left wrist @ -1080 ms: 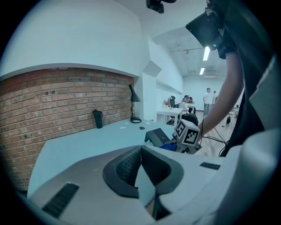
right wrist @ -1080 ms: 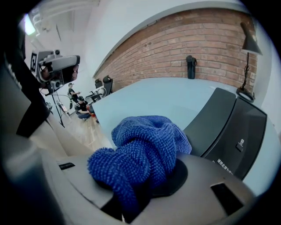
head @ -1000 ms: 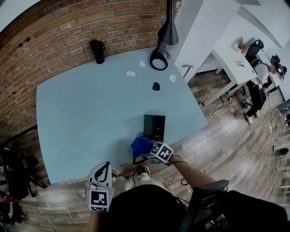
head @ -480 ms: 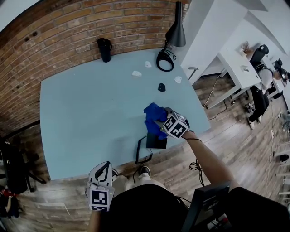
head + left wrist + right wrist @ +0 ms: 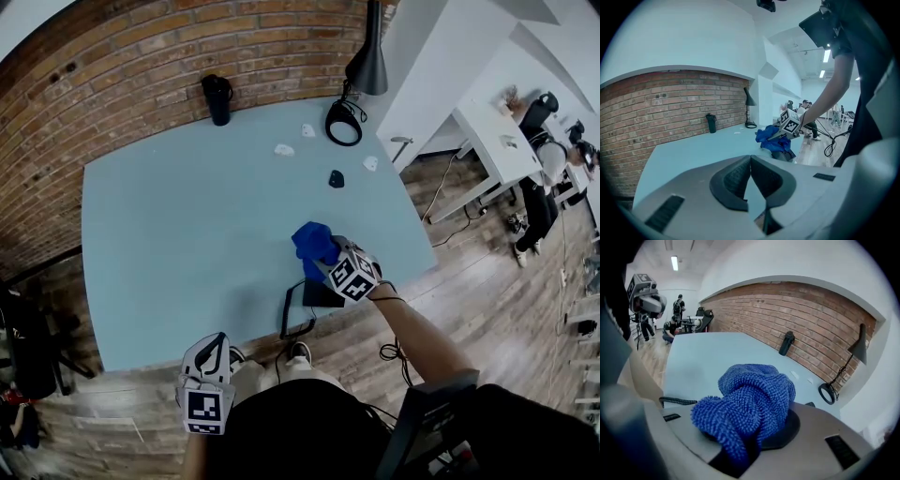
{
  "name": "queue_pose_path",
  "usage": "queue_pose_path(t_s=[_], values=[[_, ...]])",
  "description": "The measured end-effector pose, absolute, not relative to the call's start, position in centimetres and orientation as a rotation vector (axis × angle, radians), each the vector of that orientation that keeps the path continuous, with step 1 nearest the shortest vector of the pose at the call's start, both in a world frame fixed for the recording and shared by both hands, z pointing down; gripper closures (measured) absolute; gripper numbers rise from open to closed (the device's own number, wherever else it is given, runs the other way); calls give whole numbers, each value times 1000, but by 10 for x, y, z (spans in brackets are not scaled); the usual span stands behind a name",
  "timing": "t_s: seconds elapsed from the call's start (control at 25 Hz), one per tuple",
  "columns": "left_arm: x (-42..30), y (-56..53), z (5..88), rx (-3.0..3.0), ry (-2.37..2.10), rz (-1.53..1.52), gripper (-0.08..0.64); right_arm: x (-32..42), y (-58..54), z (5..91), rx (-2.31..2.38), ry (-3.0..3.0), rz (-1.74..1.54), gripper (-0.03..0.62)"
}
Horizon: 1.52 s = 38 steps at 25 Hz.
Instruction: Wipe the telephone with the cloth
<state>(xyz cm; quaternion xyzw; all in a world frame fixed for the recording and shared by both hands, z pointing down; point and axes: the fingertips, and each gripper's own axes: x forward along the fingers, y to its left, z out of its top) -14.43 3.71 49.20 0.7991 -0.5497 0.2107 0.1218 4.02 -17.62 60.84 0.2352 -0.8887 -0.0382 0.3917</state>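
Note:
The black telephone (image 5: pixel 322 294) lies flat near the table's front edge, and its coiled cord (image 5: pixel 286 321) loops off to the left. A bunched blue cloth (image 5: pixel 313 241) sits over the phone's far end, with my right gripper (image 5: pixel 326 259) shut on it. In the right gripper view the cloth (image 5: pixel 751 399) fills and hides the jaws, with the cord (image 5: pixel 677 401) to the left. My left gripper (image 5: pixel 210 367) hangs off the table by my body, shut and holding nothing. The left gripper view shows its tips (image 5: pixel 750 159) meeting, and the cloth (image 5: pixel 769 139) and phone (image 5: pixel 787 155) beyond.
A black bottle (image 5: pixel 217 97) stands at the back by the brick wall. A black lamp (image 5: pixel 367 58) and its ring base (image 5: pixel 343 123) are at the back right. A small black object (image 5: pixel 336 178) and white scraps (image 5: pixel 283 150) lie mid-table. A person (image 5: pixel 542 141) stands by white desks.
My right gripper carried the cloth from the phone's near end up along it to the far end, then eased back slightly. The left gripper stayed put.

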Motion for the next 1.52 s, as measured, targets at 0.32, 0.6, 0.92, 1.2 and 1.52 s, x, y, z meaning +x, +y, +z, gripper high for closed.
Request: queue_pose_path(t_s=[0.32, 0.6, 0.92, 1.2, 1.52], values=[[-150, 39, 498, 2306, -1605, 627, 538, 45, -177, 609, 629, -2360, 48, 451], [-151, 38, 500, 2302, -1596, 628, 538, 43, -171, 608, 593, -2392, 99, 451], [-147, 36, 503, 2311, -1582, 633, 538, 43, -151, 617, 555, -2407, 142, 451], [-146, 35, 502, 2310, -1581, 635, 538, 42, -129, 624, 528, -2414, 176, 451], [-143, 36, 503, 2310, -1579, 643, 538, 41, -97, 638, 437, -2436, 275, 451]])
